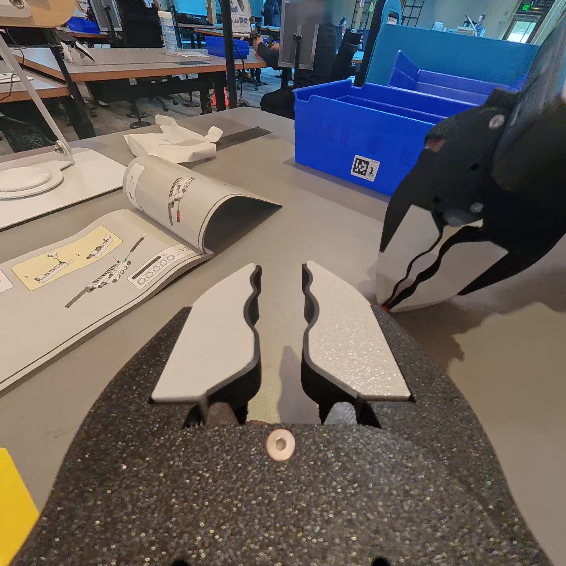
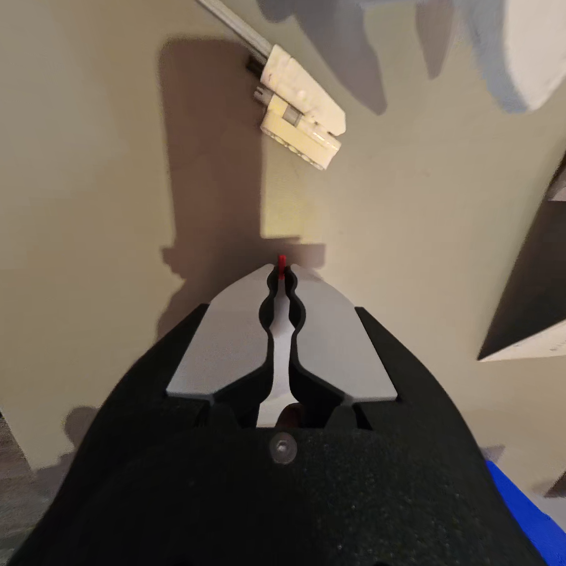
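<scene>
Red pin between right fingers

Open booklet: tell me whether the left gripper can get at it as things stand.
Probably yes. The left gripper is open with nothing between its fingers, and only bare table lies between it and the booklet; the right gripper is off to the other side.

An open instruction booklet, a crumpled white tissue, a blue bin and a white lamp base are seen on the grey table.
</scene>
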A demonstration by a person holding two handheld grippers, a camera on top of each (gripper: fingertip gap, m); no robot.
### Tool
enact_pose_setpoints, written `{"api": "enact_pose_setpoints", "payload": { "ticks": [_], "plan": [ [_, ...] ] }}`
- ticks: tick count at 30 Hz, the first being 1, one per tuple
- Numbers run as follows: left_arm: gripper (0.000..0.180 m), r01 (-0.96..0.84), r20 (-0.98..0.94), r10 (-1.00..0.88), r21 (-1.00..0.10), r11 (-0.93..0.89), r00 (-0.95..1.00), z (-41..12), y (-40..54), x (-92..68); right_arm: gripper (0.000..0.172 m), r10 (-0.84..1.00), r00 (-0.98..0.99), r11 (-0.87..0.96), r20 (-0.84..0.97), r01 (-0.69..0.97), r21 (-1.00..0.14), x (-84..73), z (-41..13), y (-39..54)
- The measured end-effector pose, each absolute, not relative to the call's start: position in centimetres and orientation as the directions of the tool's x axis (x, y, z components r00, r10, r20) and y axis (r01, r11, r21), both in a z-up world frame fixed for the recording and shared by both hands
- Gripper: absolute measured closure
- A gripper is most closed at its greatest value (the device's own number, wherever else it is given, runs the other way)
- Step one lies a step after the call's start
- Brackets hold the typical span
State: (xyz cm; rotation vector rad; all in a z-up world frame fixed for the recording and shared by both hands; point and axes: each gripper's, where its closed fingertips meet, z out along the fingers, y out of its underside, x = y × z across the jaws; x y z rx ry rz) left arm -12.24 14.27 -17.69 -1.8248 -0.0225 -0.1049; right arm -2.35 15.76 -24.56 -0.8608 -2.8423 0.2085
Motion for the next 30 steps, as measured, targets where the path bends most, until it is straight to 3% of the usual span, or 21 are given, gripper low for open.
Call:
{"api": "enact_pose_setpoints", "payload": {
  "ticks": [1,7,11,17,24,30],
  "plan": [
    [0.155,0.07,0.083,-0.041,-0.964,-0.256,0.996,-17.7,14.3,-12.2,0.168,0.563,-0.818,0.822,0.119,0.54,-0.179,-2.3,-25.0,15.8],
    [0.155,0.085,0.099,-0.04,-0.962,-0.259,0.994,-17.7,14.3,-12.3,0.167,0.585,-0.797,0.804,0.15,0.545,-0.237,-2.5,-25.0,15.9],
    [0.155,0.094,0.107,-0.038,-0.96,-0.264,0.993,-17.8,14.3,-12.4,0.154,0.637,-0.758,0.759,0.143,0.583,-0.292,-2.5,-24.4,16.5],
    [0.155,0.106,0.12,-0.036,-0.956,-0.272,0.992,-17.9,14.4,-12.5,0.15,0.737,-0.656,0.656,0.165,0.635,-0.408,-2.6,-19.2,19.2],
    [0.155,0.109,0.125,-0.039,-0.954,-0.278,0.991,-18.0,14.4,-12.5,0.15,0.866,-0.412,0.5,0.283,0.711,-0.494,-1.3,-10.5,29.3],
    [0.155,0.118,0.133,-0.032,-0.949,-0.293,0.991,-18.2,14.5,-12.6,0.15,0.941,-0.175,0.304,0.289,0.812,-0.498,2.6,-10.4,39.0]
  ]
}}
